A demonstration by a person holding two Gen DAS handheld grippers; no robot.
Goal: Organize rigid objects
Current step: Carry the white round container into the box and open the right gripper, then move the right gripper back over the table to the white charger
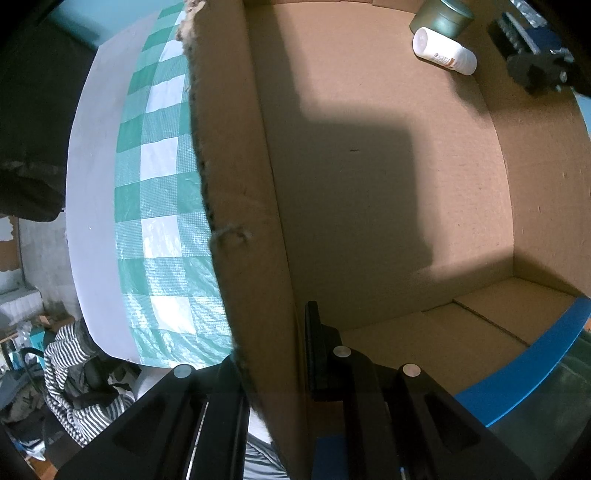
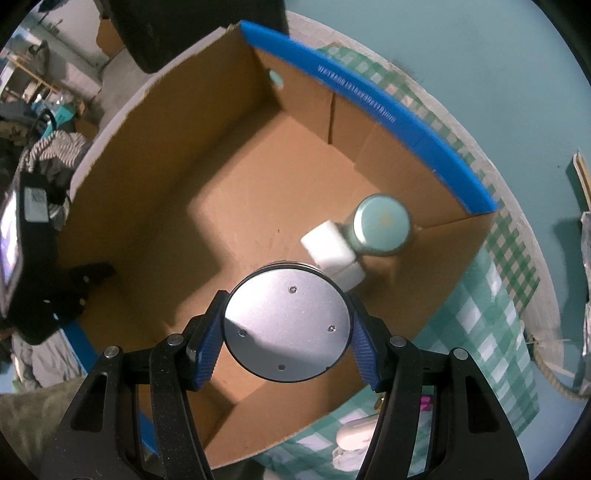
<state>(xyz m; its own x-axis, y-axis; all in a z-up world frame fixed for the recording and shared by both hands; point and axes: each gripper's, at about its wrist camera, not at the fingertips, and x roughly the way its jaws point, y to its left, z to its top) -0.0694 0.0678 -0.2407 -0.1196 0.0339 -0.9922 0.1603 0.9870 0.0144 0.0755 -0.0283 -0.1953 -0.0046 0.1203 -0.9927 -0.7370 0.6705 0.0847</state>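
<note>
My right gripper is shut on a round silver metal tin and holds it above the open cardboard box. In the box's far corner lie a green round tin and a white bottle; both also show in the left wrist view, the green tin and the white bottle. My left gripper is shut on the box's wall, one finger inside and one outside. The right gripper also shows in the left wrist view at the top right.
The box stands on a green-and-white checked cloth on a table. Blue strips edge the box's flaps. A white object lies on the cloth by the box's near corner. Striped clothing and clutter lie on the floor beyond the table edge.
</note>
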